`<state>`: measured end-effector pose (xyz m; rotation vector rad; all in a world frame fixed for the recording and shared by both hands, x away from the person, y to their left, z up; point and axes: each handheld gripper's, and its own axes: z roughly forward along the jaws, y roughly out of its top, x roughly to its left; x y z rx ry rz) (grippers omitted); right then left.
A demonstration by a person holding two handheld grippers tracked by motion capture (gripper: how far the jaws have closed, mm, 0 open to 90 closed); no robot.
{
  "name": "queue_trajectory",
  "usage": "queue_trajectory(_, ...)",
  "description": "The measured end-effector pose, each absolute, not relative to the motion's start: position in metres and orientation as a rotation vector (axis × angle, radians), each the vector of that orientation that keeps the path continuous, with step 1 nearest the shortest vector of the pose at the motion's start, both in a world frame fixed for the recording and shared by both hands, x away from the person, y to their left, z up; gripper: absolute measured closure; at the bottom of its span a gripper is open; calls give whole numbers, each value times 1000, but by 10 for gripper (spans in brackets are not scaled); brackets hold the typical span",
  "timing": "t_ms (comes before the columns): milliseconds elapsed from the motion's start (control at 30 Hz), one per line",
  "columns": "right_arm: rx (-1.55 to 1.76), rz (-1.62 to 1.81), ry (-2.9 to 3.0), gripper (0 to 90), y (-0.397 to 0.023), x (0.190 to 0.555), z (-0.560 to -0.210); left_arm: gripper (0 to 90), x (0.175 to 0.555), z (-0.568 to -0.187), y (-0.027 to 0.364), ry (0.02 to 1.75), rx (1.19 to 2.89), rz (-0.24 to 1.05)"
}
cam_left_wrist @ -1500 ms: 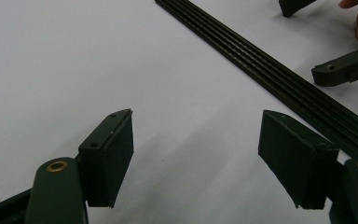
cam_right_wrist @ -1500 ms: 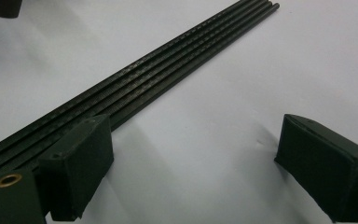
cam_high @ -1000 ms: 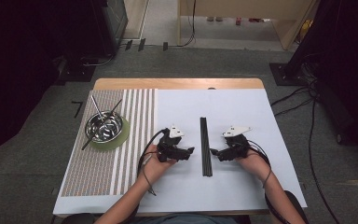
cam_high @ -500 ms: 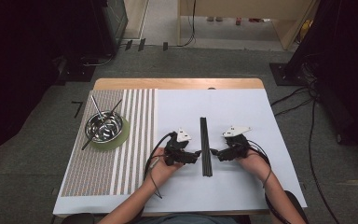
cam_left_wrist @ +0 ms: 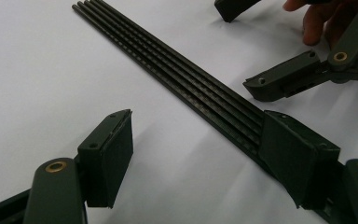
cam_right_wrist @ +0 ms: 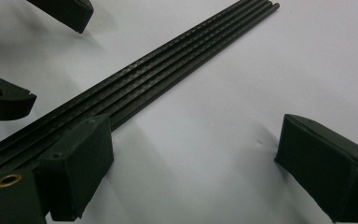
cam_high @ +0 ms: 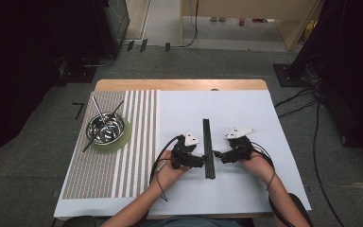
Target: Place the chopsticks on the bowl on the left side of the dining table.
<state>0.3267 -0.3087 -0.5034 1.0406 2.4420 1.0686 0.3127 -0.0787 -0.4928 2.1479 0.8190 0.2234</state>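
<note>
We've got both grippers flanking the black rods (cam_high: 209, 147), left gripper (cam_high: 194, 161) and right gripper (cam_high: 221, 155) jaws apart; nothing gripped yet.

Wooden table (cam_high: 179, 85) on grey carpet floor (cam_high: 42, 165), top covered by white sheet (cam_high: 236, 109), striped mat (cam_high: 123, 142) on its 9 o'clock side. Black cables (cam_high: 307, 99) trail across floor at 3 o'clock. Light wood furniture (cam_high: 246, 19) at 12 o'clock. Dark equipment at 10 and 2 o'clock, details unclear.
</note>
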Motion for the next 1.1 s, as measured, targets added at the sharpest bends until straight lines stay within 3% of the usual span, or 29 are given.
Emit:
queue_trajectory(667,1039,1068,2442,103,-309,327,-503,269,309,-497,-82,776,2177,253)
queue_trajectory(1100,1042,1069,2441,103,-309,327,-503,468,309,-496,-75,753,2205,319)
